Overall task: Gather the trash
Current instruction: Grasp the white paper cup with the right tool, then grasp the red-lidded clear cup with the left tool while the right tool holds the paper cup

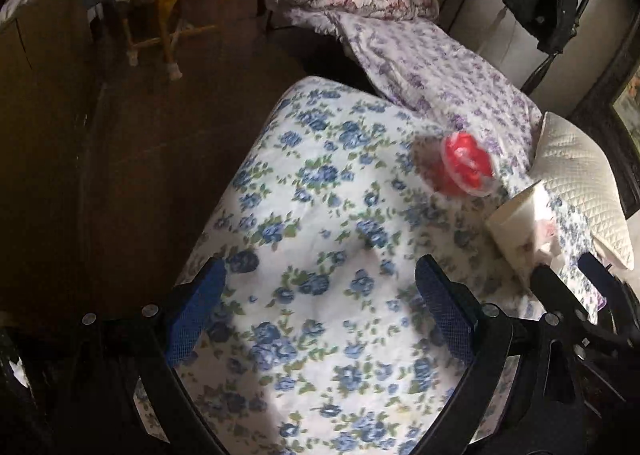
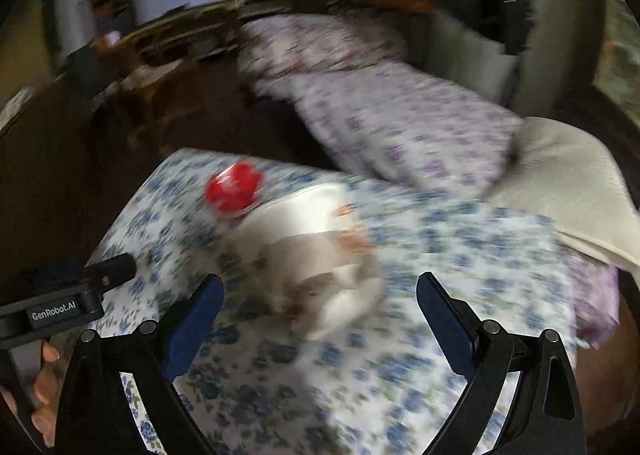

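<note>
Blue-flowered quilt [image 2: 460, 255] fills your foreground — both grippers' fingers spread wide, empty. Your right gripper [image 2: 320, 315] is nearer: crumpled white wrapper [image 2: 316, 255] dead ahead at 12 o'clock, red cup [image 2: 234, 191] beyond at 11.

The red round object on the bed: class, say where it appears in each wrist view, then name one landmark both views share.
Left wrist view: the red round object lies right of centre, on the blue-flowered quilt, beyond the open left claw.
Right wrist view: it sits left of centre, blurred, behind the white packet.
Shared landmark: the cream quilted pillow.
</note>
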Action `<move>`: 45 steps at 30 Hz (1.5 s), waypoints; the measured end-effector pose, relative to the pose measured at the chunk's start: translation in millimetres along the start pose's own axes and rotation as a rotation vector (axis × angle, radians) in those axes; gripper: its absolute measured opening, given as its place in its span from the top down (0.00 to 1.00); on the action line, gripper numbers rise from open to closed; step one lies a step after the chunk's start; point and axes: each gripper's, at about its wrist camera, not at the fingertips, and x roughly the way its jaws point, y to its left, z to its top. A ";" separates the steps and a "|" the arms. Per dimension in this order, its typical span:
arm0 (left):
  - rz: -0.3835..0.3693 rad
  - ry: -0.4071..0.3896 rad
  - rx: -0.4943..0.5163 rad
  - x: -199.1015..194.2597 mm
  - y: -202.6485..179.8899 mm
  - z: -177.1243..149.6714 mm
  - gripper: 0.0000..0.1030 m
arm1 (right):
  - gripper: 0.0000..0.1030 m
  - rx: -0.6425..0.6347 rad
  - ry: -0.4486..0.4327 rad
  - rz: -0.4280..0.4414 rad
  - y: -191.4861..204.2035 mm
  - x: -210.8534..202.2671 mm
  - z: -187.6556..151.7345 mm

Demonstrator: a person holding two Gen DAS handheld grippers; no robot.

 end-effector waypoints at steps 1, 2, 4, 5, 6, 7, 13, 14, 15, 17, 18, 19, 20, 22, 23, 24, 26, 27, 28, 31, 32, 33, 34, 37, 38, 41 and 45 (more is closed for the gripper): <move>0.000 0.004 0.000 0.1 1.6 -0.2 0.10 | 0.07 -0.042 0.025 0.009 3.6 10.0 1.0; -0.004 0.004 -0.003 -0.7 3.1 -0.3 0.10 | 0.07 -0.063 0.036 0.005 5.8 14.7 0.9; -0.008 0.000 -0.011 -0.9 5.4 1.4 0.10 | 0.07 -0.111 0.052 -0.013 10.3 24.8 3.2; -0.005 -0.004 -0.013 -1.6 5.4 1.4 0.10 | 0.07 -0.134 0.061 -0.016 12.7 29.9 4.9; 0.006 -0.009 -0.012 -1.8 4.4 1.0 0.10 | 0.07 -0.148 0.068 -0.013 14.7 33.5 6.1; 0.014 -0.011 -0.005 -1.5 2.3 0.3 0.10 | 0.07 -0.162 0.076 -0.012 16.8 37.2 7.5; 0.051 -0.017 0.045 2.5 -9.4 -2.4 0.10 | 0.23 -0.198 0.065 -0.027 22.1 32.7 7.1; 0.052 -0.019 0.049 2.4 -10.7 -2.8 0.10 | 0.24 -0.180 0.049 -0.021 19.2 26.4 5.2; 0.050 -0.021 0.052 2.0 -11.9 -3.2 0.10 | 0.24 -0.172 0.039 -0.019 16.5 21.7 3.3; 0.042 -0.022 0.056 1.4 -14.6 -4.7 0.10 | 0.24 -0.134 0.015 -0.043 5.5 4.4 -5.0; 0.036 -0.021 0.066 1.0 -17.5 -5.6 0.10 | 0.24 -0.106 0.008 -0.059 -0.4 -7.8 -12.0; 0.035 -0.024 0.085 0.2 -21.4 -7.0 0.10 | 0.24 -0.088 0.004 -0.069 -4.0 -14.6 -16.6; 0.039 -0.028 0.098 0.1 -24.3 -7.4 0.10 | 0.24 -0.049 -0.004 -0.091 -10.4 -28.1 -27.6; 0.046 -0.040 0.123 -1.3 -31.7 -8.0 0.10 | 0.24 0.005 0.000 -0.123 -19.5 -45.4 -45.7; 0.045 -0.044 0.125 -1.5 -34.7 -8.3 0.10 | 0.24 0.031 -0.004 -0.134 -23.0 -54.3 -56.7; 0.043 -0.045 0.129 -1.2 -37.2 -9.6 0.10 | 0.24 0.039 -0.002 -0.140 -24.2 -58.3 -64.4; 0.052 -0.028 0.148 2.2 -44.3 -14.8 0.10 | 0.24 0.042 0.020 -0.156 -24.1 -60.9 -77.8; 0.053 -0.021 0.154 3.2 -47.1 -16.4 0.10 | 0.24 0.050 0.028 -0.164 -24.5 -61.8 -81.5; 0.048 -0.018 0.164 3.5 -50.3 -18.6 0.10 | 0.24 0.068 0.036 -0.166 -25.4 -63.2 -85.7; 0.061 -0.031 0.187 2.5 -57.4 -20.4 0.10 | 0.24 0.136 0.024 -0.144 -30.5 -71.5 -95.9; 0.062 -0.033 0.178 3.5 -59.6 -17.9 0.10 | 0.24 0.158 0.016 -0.141 -34.0 -74.3 -97.7; 0.059 -0.035 0.169 4.3 -62.5 -15.6 0.10 | 0.23 0.172 0.011 -0.146 -36.9 -76.1 -98.9; 0.057 -0.038 0.163 5.5 -66.2 -11.6 0.10 | 0.23 0.184 0.002 -0.150 -40.2 -78.5 -99.0; 0.074 -0.061 0.171 13.2 -83.8 6.1 0.10 | 0.23 0.201 -0.026 -0.140 -45.1 -80.4 -101.3; 0.083 -0.057 0.176 18.0 -89.1 11.0 0.10 | 0.23 0.204 -0.029 -0.132 -47.3 -80.0 -101.8; 0.073 -0.030 0.203 32.6 -105.4 23.6 0.10 | 0.23 0.216 -0.035 -0.115 -55.2 -80.2 -102.2; 0.067 -0.032 0.241 48.2 -121.7 34.3 0.10 | 0.23 0.235 -0.027 -0.077 -62.8 -76.5 -102.3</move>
